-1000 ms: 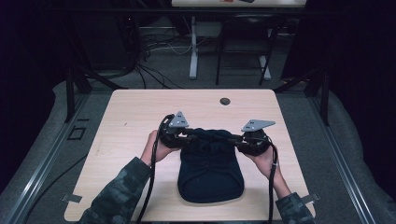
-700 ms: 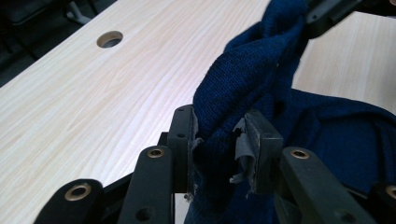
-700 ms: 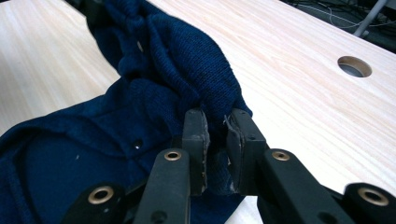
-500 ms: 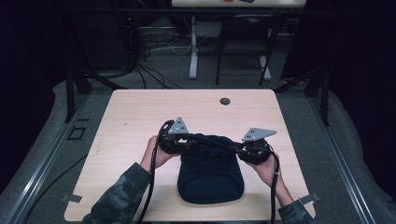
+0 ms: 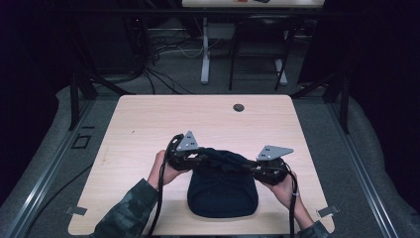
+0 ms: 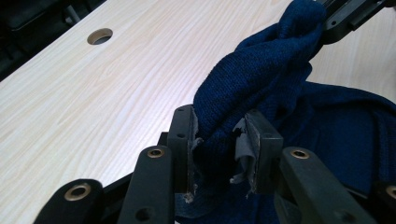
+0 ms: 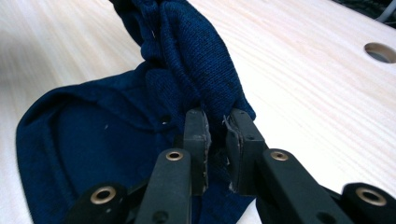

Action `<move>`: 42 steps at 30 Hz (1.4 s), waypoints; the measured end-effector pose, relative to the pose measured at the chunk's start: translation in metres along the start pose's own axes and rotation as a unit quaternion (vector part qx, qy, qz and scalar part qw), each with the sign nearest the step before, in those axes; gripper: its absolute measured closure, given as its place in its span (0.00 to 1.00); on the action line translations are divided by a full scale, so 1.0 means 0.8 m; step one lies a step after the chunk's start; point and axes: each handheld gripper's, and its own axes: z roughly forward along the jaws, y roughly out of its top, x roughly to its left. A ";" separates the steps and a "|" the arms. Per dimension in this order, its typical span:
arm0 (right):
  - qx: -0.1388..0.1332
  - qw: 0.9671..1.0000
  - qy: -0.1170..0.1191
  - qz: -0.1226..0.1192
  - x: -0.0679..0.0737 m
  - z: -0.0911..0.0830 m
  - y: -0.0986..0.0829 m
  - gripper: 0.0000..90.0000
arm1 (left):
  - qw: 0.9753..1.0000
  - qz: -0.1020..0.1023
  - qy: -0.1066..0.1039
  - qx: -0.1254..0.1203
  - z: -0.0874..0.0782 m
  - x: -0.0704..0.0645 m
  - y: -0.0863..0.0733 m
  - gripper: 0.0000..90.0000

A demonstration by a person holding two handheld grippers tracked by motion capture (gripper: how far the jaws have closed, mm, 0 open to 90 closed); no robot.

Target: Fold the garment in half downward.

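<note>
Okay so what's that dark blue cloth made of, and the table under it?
The cloth looks like knitted yarn, wool or acrylic I can't tell: fine ribbed stitches, a matte fuzzy surface, and soft bunching where each tool grips it. The table looks like pale wood-grain laminate rather than solid wood, though that is uncertain: smooth, even streaks with a faint sheen.

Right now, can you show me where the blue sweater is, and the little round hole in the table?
blue sweater [image 5: 223,193], high view, on its flat lower body.
round hole [image 5: 238,107], high view, on its dark middle.
</note>
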 end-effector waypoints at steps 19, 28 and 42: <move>0.036 0.999 0.039 -0.014 0.014 0.004 -0.031 0.87 | 0.999 -0.011 -0.038 0.020 0.001 -0.035 -0.040 0.75; 0.060 0.997 0.052 -0.017 0.020 0.008 -0.047 0.86 | 0.998 -0.019 -0.049 0.027 0.009 -0.053 -0.060 0.75; 0.096 0.993 0.072 -0.001 0.033 0.005 -0.069 0.69 | 0.992 -0.085 -0.084 0.032 -0.005 -0.059 -0.095 0.43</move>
